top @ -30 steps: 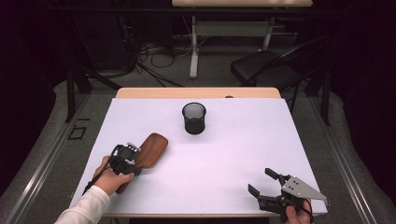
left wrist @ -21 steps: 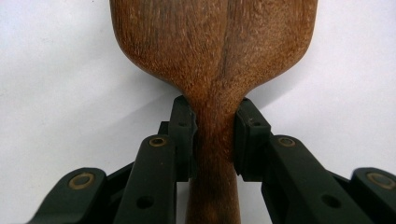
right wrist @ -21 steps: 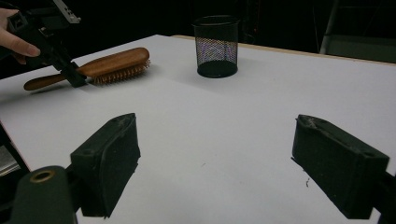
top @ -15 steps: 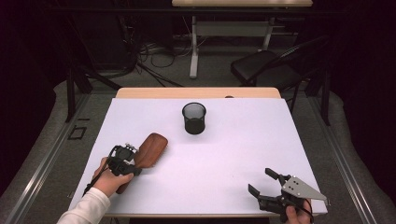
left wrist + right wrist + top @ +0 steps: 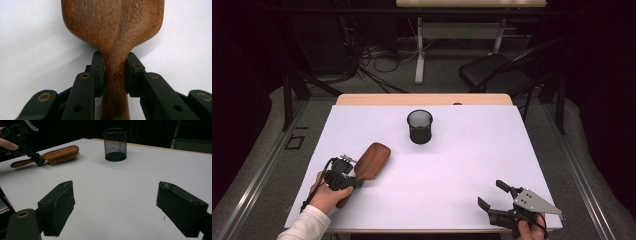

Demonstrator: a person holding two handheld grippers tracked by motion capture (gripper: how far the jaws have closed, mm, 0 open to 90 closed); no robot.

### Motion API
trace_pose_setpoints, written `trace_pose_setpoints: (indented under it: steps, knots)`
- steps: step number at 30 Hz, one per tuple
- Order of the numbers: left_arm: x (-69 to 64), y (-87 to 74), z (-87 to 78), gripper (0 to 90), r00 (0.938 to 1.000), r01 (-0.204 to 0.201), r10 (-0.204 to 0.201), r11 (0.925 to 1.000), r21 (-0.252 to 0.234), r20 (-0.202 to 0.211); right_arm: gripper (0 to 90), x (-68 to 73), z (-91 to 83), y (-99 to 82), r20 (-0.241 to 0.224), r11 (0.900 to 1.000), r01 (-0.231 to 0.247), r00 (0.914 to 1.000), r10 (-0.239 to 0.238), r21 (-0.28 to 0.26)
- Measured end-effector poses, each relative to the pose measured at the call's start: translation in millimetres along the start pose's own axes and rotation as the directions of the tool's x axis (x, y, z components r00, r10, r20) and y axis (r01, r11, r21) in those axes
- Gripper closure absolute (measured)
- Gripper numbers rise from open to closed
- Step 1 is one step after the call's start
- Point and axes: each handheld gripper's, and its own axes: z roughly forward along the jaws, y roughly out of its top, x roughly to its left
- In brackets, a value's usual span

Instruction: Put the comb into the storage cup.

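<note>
A brown wooden hairbrush (image 5: 371,161) lies bristles down on the white table (image 5: 447,170), at the left. My left gripper (image 5: 354,181) is shut on the brush's narrow neck, where the handle meets the head. In the left gripper view both pads (image 5: 98,68) press against the neck of the hairbrush (image 5: 113,27). A black mesh cup (image 5: 419,126) stands upright at the middle back of the table. My right gripper (image 5: 493,196) stands open near the front right edge, nothing between its jaws. In the right gripper view the hairbrush (image 5: 61,153) and the mesh cup (image 5: 115,144) lie beyond it.
The table's wooden far edge (image 5: 422,99) borders dark floor with cables and a folding chair (image 5: 497,72) behind. White tabletop stretches between the cup and the right gripper.
</note>
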Motion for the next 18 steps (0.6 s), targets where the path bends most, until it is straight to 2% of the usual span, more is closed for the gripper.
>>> trace_pose_setpoints:
  steps: [14, 18]
  knots:
    - [5.2, -7.6, -3.7, 72.7, 0.9984, 0.049, -0.047, 0.997, -0.06, 0.032, 14.1, -0.1, 0.0, 0.0, 0.003, 1.0, 0.001, 1.0, -0.001, 0.003]
    - [4.8, -8.7, -5.1, 72.7, 0.9984, 0.05, -0.047, 0.9953, -0.083, 0.03, 14.1, -0.1, -0.2, 0.0, 0.002, 1.0, 0.001, 1.0, -0.001, 0.002]
